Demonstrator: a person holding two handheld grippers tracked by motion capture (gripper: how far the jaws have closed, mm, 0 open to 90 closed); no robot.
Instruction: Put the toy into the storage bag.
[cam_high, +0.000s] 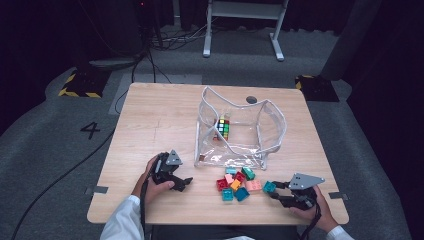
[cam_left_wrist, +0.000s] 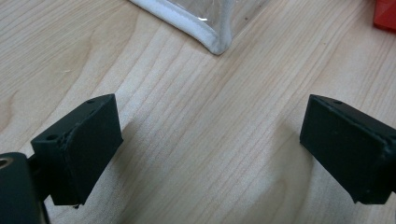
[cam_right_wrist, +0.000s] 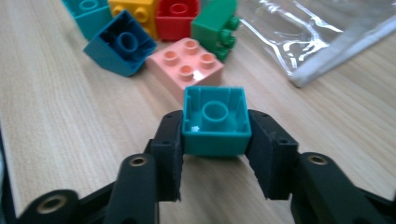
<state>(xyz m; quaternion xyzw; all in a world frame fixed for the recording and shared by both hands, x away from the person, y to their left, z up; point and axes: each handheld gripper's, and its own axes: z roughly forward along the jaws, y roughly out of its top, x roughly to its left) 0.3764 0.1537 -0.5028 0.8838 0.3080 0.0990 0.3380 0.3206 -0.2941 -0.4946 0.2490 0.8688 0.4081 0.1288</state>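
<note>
Black fingers (cam_right_wrist: 170, 149) clamp hollow square teal brick (cam_right_wrist: 215, 120).

The right tool (cam_high: 272, 190) grips a teal brick (cam_high: 269, 187) beside the brick pile (cam_high: 238, 182), near the clear bag (cam_high: 240, 130)

A light wooden table (cam_high: 150, 125) fills the frame's centre. On it, a clear plastic bag (cam_high: 240, 131) sits centre-right; a cluster of coloured bricks (cam_high: 237, 182) lies just below it, lower centre.
</note>
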